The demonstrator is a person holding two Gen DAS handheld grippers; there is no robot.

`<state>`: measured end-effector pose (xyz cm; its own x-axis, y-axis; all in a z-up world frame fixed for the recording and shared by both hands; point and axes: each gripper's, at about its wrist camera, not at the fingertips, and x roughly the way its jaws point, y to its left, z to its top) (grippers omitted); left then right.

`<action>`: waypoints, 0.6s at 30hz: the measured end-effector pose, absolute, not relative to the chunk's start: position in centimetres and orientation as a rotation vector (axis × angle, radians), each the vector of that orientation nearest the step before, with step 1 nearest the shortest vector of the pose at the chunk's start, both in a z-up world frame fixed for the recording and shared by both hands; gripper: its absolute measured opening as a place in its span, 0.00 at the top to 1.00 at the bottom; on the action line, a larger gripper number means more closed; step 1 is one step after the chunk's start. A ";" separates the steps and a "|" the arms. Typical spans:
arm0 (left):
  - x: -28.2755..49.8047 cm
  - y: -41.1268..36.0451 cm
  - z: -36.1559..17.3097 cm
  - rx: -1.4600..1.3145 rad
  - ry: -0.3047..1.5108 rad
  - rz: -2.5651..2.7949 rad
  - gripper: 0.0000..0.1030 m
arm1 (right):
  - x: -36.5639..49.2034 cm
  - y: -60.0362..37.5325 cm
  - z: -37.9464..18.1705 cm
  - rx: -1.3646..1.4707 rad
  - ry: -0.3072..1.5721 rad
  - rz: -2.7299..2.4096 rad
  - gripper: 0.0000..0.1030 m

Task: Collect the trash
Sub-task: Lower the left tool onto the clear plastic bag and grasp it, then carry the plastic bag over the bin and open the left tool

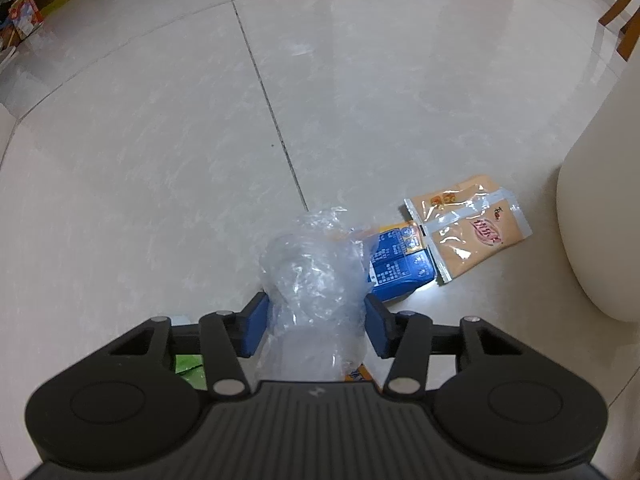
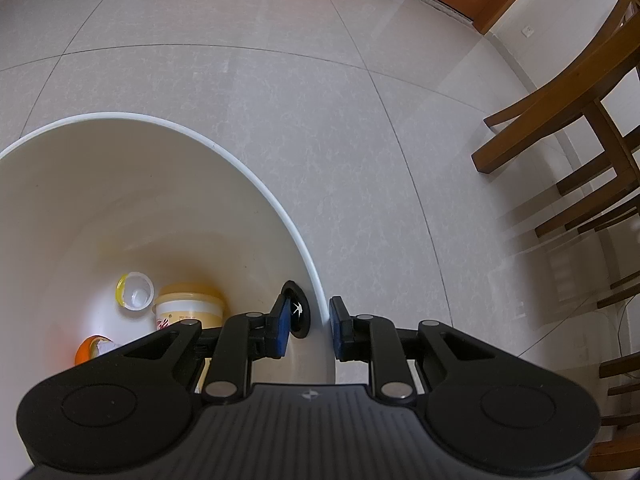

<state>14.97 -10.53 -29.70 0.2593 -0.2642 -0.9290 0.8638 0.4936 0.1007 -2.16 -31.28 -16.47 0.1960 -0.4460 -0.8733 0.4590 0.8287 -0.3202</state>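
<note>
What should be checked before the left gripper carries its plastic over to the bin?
1. Left gripper has the crumpled clear plastic between its pads: ok.
2. Plastic is clear of the blue carton and orange sachets on the floor: cannot tell, it overlaps the carton in view.
3. White bin is open at the top: ok.
4. Room left in the bin: ok, only a yellow tub and small cups lie at the bottom.
5. Right gripper straddles the bin's rim, empty: ok, but it may block the drop.
</note>
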 end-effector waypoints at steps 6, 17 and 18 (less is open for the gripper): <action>14.3 -10.7 -28.3 0.720 1.015 -0.872 0.52 | -2.1 -31.3 -16.4 0.015 1.219 -0.633 0.76; 11.3 -11.1 -18.6 0.692 0.984 -1.050 0.52 | -2.0 -31.0 -16.3 0.013 1.216 -0.633 0.76; 10.7 -11.3 -17.2 0.691 0.973 -1.085 0.52 | -2.0 -31.1 -16.3 0.013 1.216 -0.633 0.76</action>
